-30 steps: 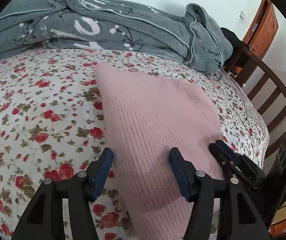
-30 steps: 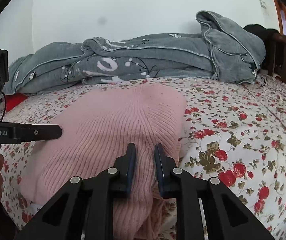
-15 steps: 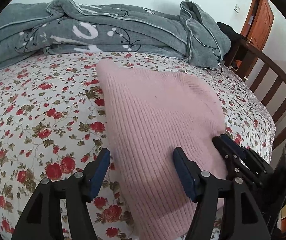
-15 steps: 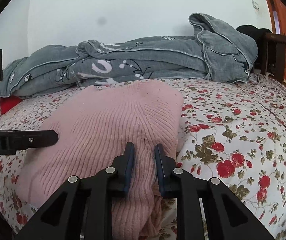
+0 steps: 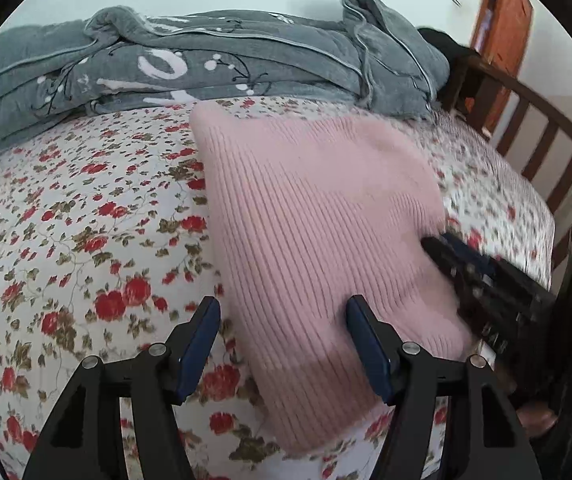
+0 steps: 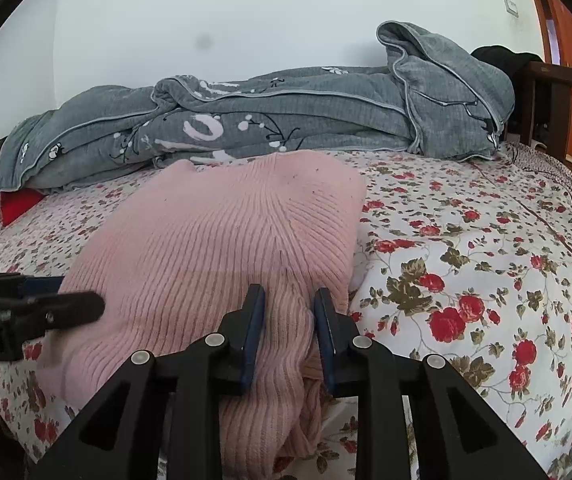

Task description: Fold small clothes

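The left gripper (image 5: 282,336), at the bottom of its frame, is standing with its two fingers well apart, straddling the near left edge of the one pink knitted sweater (image 5: 317,232) without pressing it. The right gripper (image 6: 289,320), low in the middle of its frame, has just been opening slightly; a bunched ridge of the sweater (image 6: 222,248) is sitting between its two narrowly spaced fingers, apparently still touching both pads. The sweater is lying mid-frame on the floral bedsheet (image 5: 66,220), with one grey blanket (image 6: 286,120) heaped behind it along the upper part.
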Demonstrator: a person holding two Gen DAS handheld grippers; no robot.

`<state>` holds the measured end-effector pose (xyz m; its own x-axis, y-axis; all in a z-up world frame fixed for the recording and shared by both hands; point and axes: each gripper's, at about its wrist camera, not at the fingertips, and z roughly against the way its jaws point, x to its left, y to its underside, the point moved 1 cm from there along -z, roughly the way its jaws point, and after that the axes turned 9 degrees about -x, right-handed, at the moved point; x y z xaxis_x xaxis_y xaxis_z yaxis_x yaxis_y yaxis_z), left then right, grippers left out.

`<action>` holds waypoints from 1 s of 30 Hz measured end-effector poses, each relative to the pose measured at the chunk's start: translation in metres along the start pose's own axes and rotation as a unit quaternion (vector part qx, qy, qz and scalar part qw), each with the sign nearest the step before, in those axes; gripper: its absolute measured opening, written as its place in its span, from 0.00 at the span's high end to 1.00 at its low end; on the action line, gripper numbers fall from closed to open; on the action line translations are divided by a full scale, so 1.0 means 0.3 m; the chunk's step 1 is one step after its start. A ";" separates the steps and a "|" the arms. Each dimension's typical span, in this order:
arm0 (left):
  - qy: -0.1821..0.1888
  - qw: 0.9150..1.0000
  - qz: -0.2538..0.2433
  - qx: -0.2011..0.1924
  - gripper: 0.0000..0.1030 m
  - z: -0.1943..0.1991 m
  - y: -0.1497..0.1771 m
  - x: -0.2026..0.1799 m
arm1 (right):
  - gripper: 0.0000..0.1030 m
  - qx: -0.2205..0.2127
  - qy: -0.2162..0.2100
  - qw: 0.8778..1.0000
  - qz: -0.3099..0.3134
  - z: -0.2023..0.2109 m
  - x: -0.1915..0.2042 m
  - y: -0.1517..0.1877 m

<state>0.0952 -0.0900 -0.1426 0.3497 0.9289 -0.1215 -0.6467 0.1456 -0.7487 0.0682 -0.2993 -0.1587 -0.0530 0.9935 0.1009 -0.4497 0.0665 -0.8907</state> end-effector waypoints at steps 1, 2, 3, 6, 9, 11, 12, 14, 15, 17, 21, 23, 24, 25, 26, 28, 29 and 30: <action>-0.004 1.000 -0.013 0.000 0.37 0.004 0.010 -0.008 | 0.72 0.002 0.000 1.000 -0.001 0.001 -0.002 0.001; -0.005 1.000 -0.022 0.000 0.37 0.010 0.013 -0.012 | 0.62 0.007 0.002 1.000 -0.005 0.004 -0.009 0.002; -0.004 1.000 -0.029 0.002 0.37 0.017 0.011 -0.011 | 0.62 0.012 -0.003 1.000 -0.014 0.007 -0.020 0.006; 0.013 1.000 -0.010 0.007 0.37 0.047 -0.032 0.033 | 0.52 0.031 -0.031 0.998 -0.054 0.017 -0.071 0.017; 0.014 1.000 0.026 -0.006 0.39 0.071 -0.088 0.098 | 0.48 0.049 -0.049 0.996 -0.060 0.034 -0.103 0.008; 0.020 0.999 0.043 -0.010 0.39 0.064 -0.122 0.135 | 0.45 0.052 -0.056 0.995 -0.062 0.046 -0.116 -0.023; 0.026 0.998 0.057 -0.005 0.39 0.048 -0.140 0.158 | 0.45 0.052 -0.059 0.994 -0.070 0.045 -0.124 -0.044; 0.035 0.997 0.072 0.007 0.39 0.014 -0.161 0.178 | 0.44 0.051 -0.069 0.992 -0.097 0.026 -0.141 -0.092; 0.041 0.996 0.080 0.011 0.40 -0.009 -0.175 0.190 | 0.43 0.051 -0.071 0.991 -0.106 0.013 -0.147 -0.107; 0.050 0.995 0.087 0.019 0.41 -0.045 -0.188 0.201 | 0.42 0.061 -0.074 0.986 -0.135 -0.045 -0.164 -0.139; 0.075 0.989 0.115 0.046 0.37 -0.136 -0.181 0.227 | 0.41 0.109 -0.081 0.974 -0.178 -0.172 -0.189 -0.125; 0.091 0.984 0.141 0.059 0.37 -0.181 -0.170 0.247 | 0.37 0.116 -0.102 0.966 -0.209 -0.198 -0.209 -0.096; 0.097 0.982 0.149 0.060 0.37 -0.193 -0.164 0.251 | 0.37 0.116 -0.109 0.963 -0.219 -0.204 -0.217 -0.087; 0.105 0.980 0.160 0.061 0.39 -0.209 -0.163 0.251 | 0.36 0.119 -0.114 0.959 -0.229 -0.212 -0.225 -0.083; 0.109 0.979 0.164 0.061 0.43 -0.216 -0.165 0.246 | 0.36 0.124 -0.118 0.957 -0.236 -0.222 -0.226 -0.082; 0.116 0.977 0.170 0.062 0.51 -0.227 -0.177 0.236 | 0.36 0.134 -0.125 0.955 -0.231 -0.237 -0.213 -0.091; 0.114 0.977 0.171 0.061 0.59 -0.226 -0.183 0.234 | 0.39 0.140 -0.129 0.955 -0.229 -0.244 -0.203 -0.095; 0.112 0.978 0.167 0.057 0.62 -0.220 -0.194 0.230 | 0.43 0.146 -0.142 0.951 -0.233 -0.253 -0.193 -0.098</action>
<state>0.2018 -0.0570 -0.1503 0.2375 0.8353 -0.4958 -0.8174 -0.1039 -0.5666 0.1521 -0.3518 -0.1721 -0.0072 0.7946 0.6071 -0.7100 0.4234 -0.5626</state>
